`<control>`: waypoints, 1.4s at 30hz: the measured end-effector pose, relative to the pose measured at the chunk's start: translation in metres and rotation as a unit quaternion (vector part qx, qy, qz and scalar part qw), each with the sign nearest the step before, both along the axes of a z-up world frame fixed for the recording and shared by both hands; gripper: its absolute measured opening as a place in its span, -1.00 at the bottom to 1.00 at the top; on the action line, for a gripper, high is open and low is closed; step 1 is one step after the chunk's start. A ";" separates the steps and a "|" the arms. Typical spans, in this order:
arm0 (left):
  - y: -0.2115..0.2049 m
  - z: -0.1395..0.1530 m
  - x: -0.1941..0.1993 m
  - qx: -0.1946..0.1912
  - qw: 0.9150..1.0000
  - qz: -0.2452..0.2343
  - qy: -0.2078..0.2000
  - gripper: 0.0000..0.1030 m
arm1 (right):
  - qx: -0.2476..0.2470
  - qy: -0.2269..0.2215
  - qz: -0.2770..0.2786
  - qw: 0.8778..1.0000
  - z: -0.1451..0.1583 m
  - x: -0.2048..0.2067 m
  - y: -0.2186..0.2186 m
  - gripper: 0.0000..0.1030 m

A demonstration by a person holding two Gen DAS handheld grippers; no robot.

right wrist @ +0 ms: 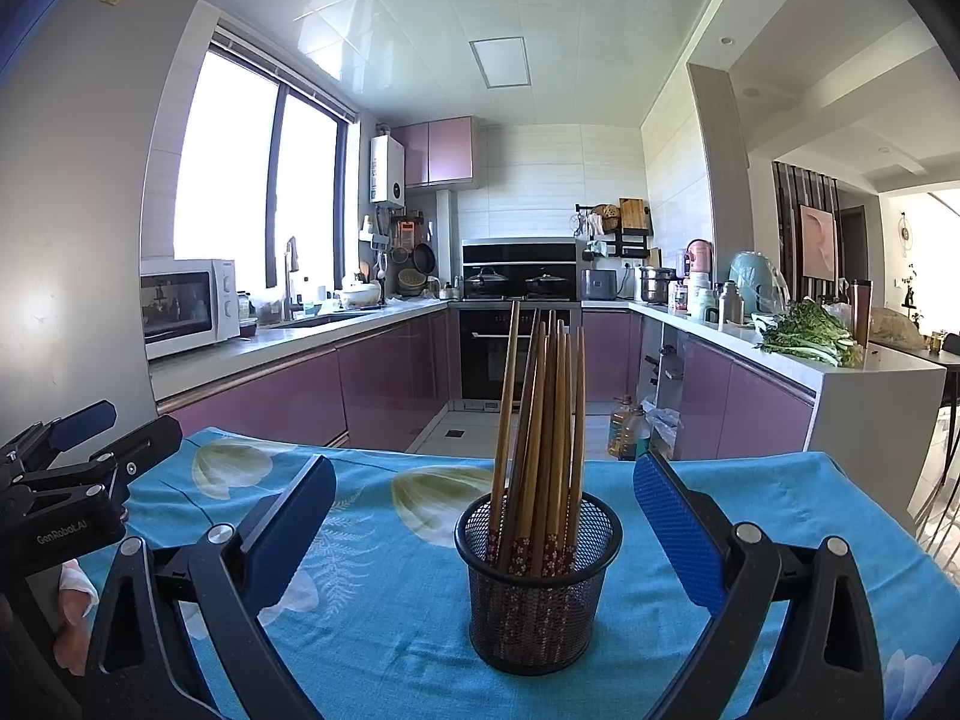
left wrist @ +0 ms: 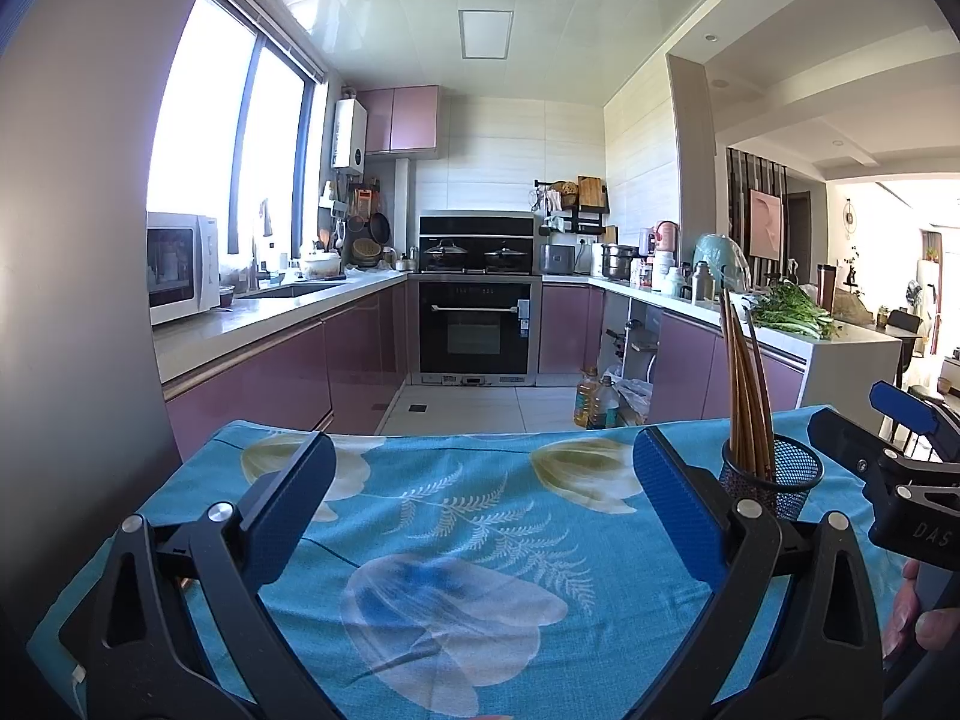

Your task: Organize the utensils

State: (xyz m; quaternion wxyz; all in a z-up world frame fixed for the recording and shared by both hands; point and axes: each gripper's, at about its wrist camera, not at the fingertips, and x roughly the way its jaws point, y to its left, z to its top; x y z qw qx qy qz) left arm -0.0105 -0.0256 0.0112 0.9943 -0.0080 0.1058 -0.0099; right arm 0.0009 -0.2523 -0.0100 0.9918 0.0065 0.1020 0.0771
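A black mesh cup stands on the blue floral tablecloth and holds several wooden chopsticks upright. My right gripper is open and empty, its blue pads spread either side of the cup, which sits just ahead between them. My left gripper is open and empty over bare cloth. In the left wrist view the cup with chopsticks stands to the right of my right finger, and the other gripper shows at the right edge.
The table's far edge drops to the kitchen floor. Purple cabinets, an oven and a counter with greens lie beyond. Oil bottles stand on the floor past the table. The left gripper shows at the left edge.
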 end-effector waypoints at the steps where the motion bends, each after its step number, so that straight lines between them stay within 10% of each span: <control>1: 0.000 0.000 0.000 0.000 1.000 0.000 0.000 0.90 | 0.000 0.000 0.000 1.000 0.000 0.000 0.000 0.87; 42: -0.003 0.001 0.000 0.000 1.000 -0.003 0.001 0.90 | 0.008 0.002 -0.001 1.000 -0.002 0.001 -0.005 0.87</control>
